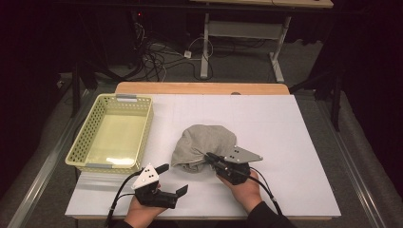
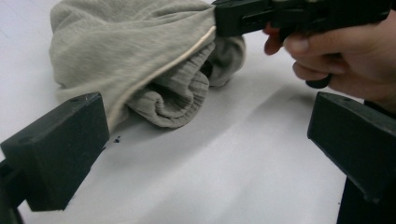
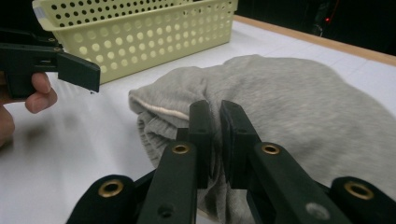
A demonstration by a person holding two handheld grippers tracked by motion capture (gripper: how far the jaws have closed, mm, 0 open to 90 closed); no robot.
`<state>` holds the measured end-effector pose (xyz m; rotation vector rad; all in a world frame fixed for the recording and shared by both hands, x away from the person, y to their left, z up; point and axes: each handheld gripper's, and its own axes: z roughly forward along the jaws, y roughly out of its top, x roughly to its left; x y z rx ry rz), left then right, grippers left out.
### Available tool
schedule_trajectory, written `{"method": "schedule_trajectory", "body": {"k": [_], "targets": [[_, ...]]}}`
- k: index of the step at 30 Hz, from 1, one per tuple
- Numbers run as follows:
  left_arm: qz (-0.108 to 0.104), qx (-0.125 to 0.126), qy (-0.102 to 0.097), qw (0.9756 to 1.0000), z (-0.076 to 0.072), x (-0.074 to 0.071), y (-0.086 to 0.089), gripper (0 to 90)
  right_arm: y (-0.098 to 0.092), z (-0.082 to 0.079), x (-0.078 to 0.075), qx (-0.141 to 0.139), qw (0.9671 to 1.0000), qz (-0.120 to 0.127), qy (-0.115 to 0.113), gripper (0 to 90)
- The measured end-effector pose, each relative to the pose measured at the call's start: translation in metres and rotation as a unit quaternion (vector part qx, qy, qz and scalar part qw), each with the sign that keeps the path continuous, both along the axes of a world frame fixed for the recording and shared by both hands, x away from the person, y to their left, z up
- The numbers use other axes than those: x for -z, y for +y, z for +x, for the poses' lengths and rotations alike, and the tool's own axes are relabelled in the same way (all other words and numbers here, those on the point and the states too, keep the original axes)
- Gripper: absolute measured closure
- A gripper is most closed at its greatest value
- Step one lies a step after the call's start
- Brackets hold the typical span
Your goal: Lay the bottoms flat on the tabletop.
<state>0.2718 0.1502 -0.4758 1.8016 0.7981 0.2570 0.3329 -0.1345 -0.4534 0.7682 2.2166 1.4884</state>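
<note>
The right tool (image 3: 215, 140) pinches the unlabelled grey sweatshirt's (image 1: 203, 142) cream-seamed edge on the white worktop (image 1: 285, 142) while the left tool (image 1: 172, 179) gapes empty.

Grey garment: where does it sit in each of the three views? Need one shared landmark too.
High view: crumpled grey fabric garment at the table's middle, right of the yellow perforated plastic basket.
Left gripper view: upper left, its edge pinched by the right tool at top.
Right gripper view: centre to right, with the tool's jaws shut on its edge.
Shared landmark: the garment's ribbed cuff with the pale seam.
</note>
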Motion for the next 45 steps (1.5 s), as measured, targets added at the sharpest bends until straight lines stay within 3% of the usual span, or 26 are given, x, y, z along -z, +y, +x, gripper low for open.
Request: {"method": "schedule_trajectory", "body": {"k": [10,17,20,22,25,32,34,36,40,45], "targets": [[0.008,0.0,-0.023,0.9997,0.007,0.004,-0.002,0.0,-0.047,-0.011,-0.007,0.043,0.999,0.002,-0.013,84.5],[-0.008,0.007,-0.015,0.9998,0.013,0.003,-0.003,0.0,-0.085,-0.013,-0.009,0.093,0.9955,-0.003,-0.015,84.5],[-0.014,0.0,-0.028,0.9995,0.011,0.002,-0.002,0.0,-0.103,-0.014,-0.008,0.119,0.9928,-0.004,-0.011,84.5],[-0.028,0.007,-0.018,0.9994,0.01,0.001,-0.003,0.0,-0.115,-0.016,-0.006,0.135,0.9908,-0.002,-0.005,84.5],[-0.015,0.017,-0.006,0.9997,0.01,0.0,-0.007,0.0,-0.133,-0.018,-0.003,0.156,0.9877,-0.002,0.001,84.5],[-0.01,0.013,-0.032,0.9994,0.011,-0.004,-0.014,0.0,-0.17,-0.024,0.004,0.202,0.9793,0.001,0.015,84.5],[0.0,0.016,-0.026,0.9995,0.014,-0.005,-0.015,0.0,-0.178,-0.024,0.006,0.216,0.9763,-0.002,0.017,84.5],[0.0,0.015,-0.04,0.9991,0.017,-0.005,-0.015,0.0,-0.184,-0.022,0.011,0.226,0.9739,0.0,0.026,84.1],[0.01,-0.007,-0.042,0.9991,0.026,-0.002,-0.013,0.0,-0.183,-0.022,0.013,0.22,0.9748,0.003,0.036,76.6],[0.026,0.006,-0.022,0.9994,0.031,0.005,-0.015,0.0,-0.165,-0.028,-0.005,0.197,0.9804,0.01,0.005,59.7]]}}
